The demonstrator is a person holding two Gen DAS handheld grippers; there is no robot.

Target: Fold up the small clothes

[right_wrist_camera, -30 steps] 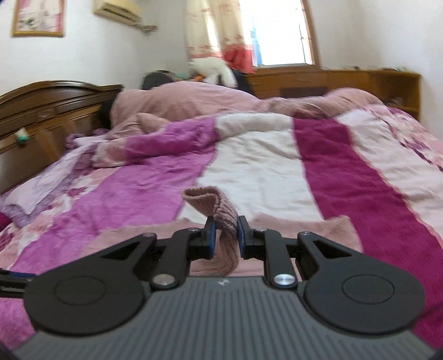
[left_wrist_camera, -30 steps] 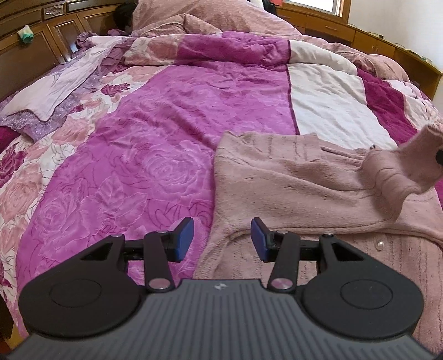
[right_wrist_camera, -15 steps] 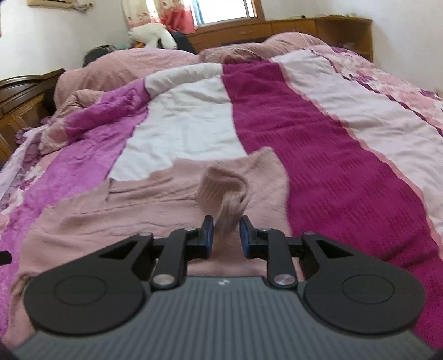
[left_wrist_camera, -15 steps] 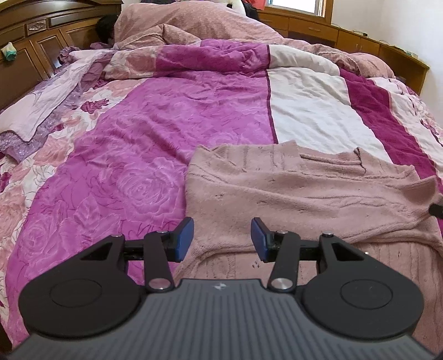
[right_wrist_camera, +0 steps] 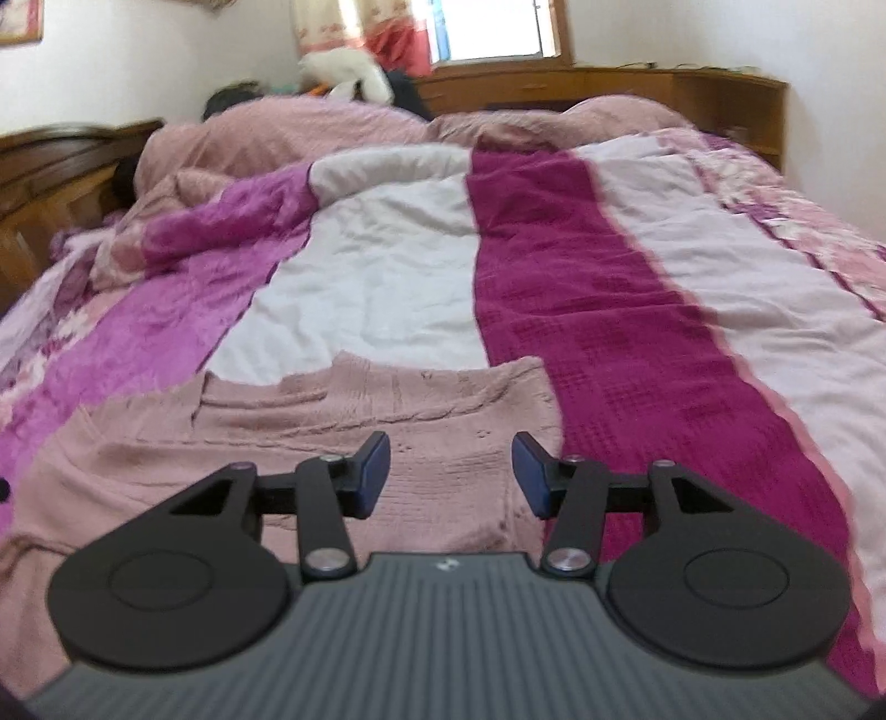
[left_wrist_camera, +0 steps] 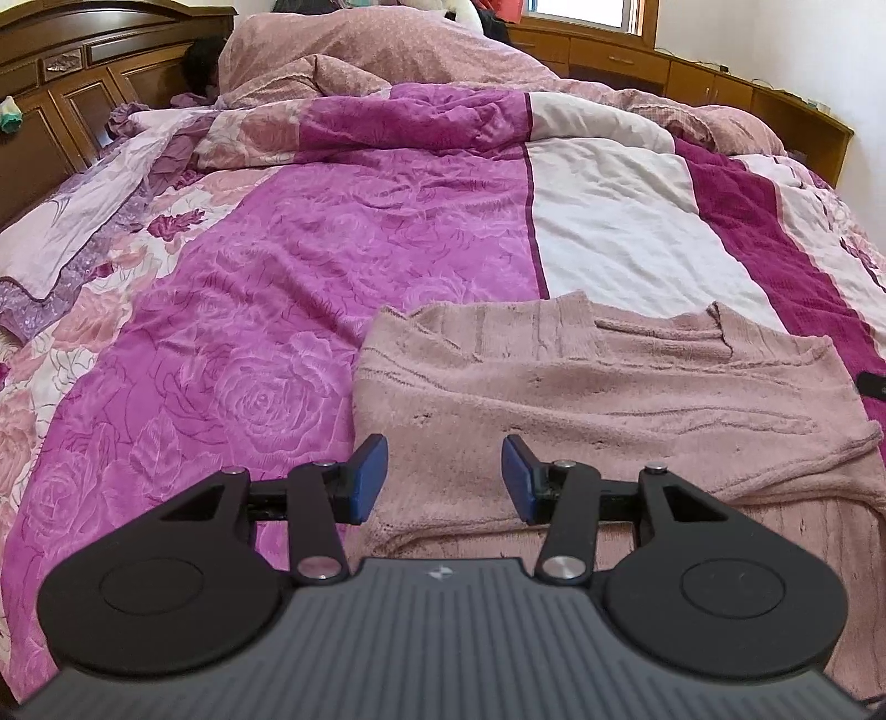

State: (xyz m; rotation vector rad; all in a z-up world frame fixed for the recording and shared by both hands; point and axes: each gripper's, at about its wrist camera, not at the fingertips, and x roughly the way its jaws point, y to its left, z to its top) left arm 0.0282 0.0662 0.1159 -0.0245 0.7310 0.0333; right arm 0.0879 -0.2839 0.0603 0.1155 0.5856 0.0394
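A dusty-pink knitted sweater [left_wrist_camera: 598, 387] lies flat on the bed, its sleeves folded in across the body. It also shows in the right wrist view [right_wrist_camera: 354, 437]. My left gripper [left_wrist_camera: 444, 479] is open and empty, just above the sweater's near left edge. My right gripper [right_wrist_camera: 449, 476] is open and empty, above the sweater's right side near its edge. A tip of the right gripper [left_wrist_camera: 872, 383] shows at the far right of the left wrist view.
The bed is covered by a striped quilt [left_wrist_camera: 310, 266] in magenta, white and dark red. A heaped pink duvet [left_wrist_camera: 376, 50] lies at the head. A wooden headboard [left_wrist_camera: 83, 83] stands at the left, wooden cabinets [right_wrist_camera: 664, 94] behind.
My right gripper lowered the sleeve onto the sweater's body, then opened and let it go. The sleeve now lies flat. My left gripper stayed open.
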